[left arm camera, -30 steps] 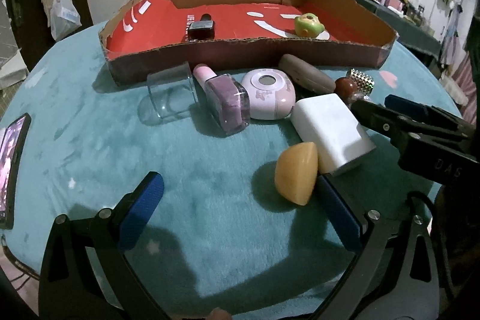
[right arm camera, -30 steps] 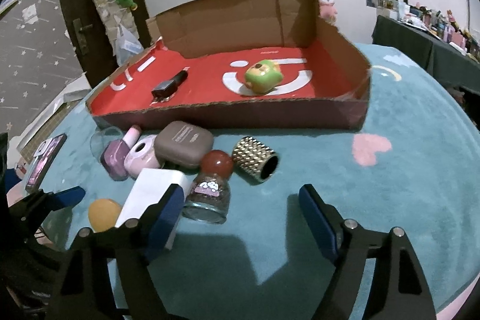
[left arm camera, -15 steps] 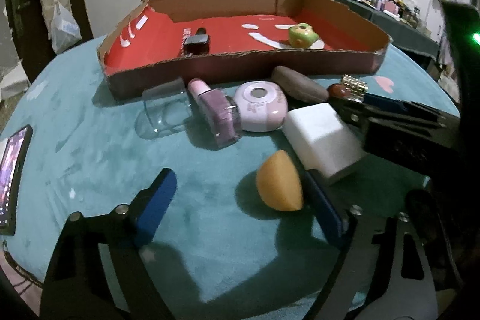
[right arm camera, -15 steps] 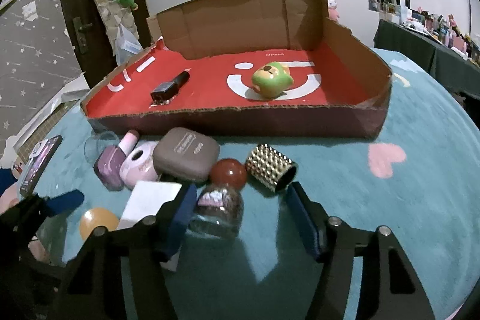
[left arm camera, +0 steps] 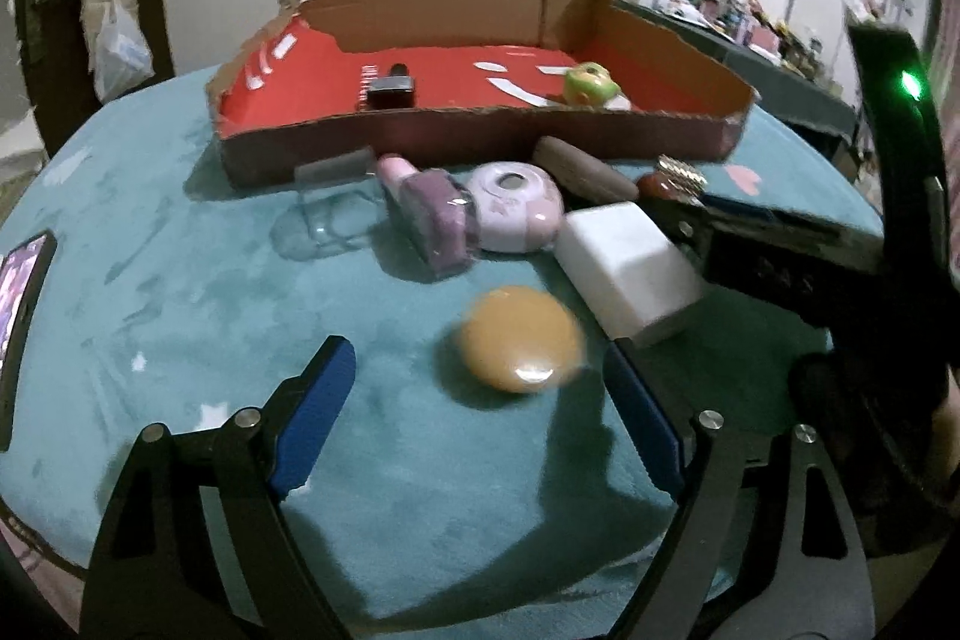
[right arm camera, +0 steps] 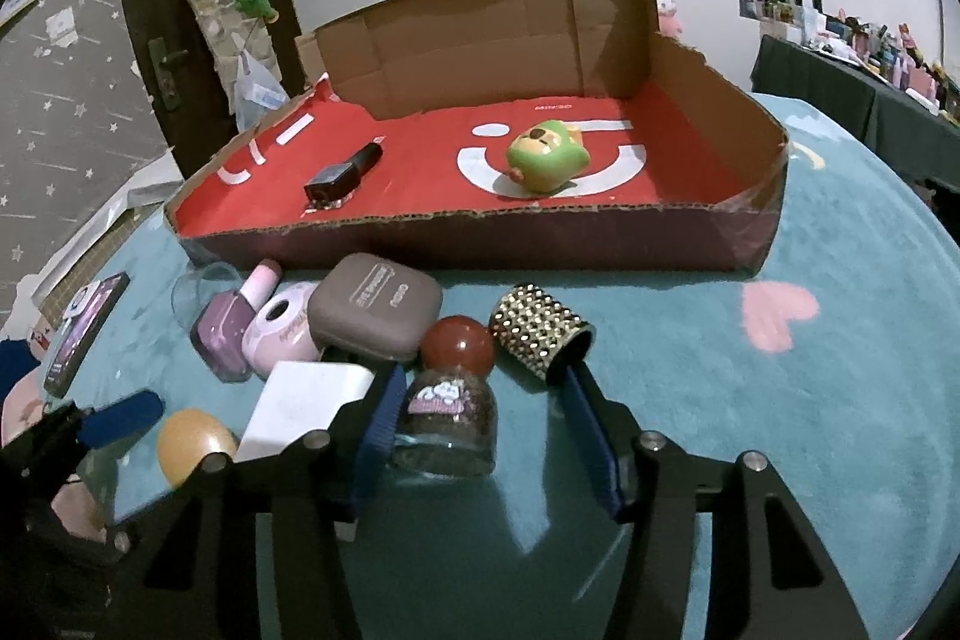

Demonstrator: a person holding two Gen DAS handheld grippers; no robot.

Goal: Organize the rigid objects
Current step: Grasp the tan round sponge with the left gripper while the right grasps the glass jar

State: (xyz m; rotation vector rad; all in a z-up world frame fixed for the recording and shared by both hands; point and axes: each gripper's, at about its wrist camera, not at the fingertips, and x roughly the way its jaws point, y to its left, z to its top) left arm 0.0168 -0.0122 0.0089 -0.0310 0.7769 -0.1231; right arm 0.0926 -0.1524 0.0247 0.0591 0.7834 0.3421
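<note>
Right wrist: open right tongs (right arm camera: 480,436) straddle upright jar (right arm camera: 449,415); left tongs (left arm camera: 480,400) open.

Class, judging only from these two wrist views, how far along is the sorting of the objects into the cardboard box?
Done: a black bottle and a green toy lie in the box.
In hand: nothing gripped; the right gripper straddles the red-capped bottle, the left gripper frames the orange egg, both open.
Left: white block, brown case, studded cylinder, pink items.
</note>
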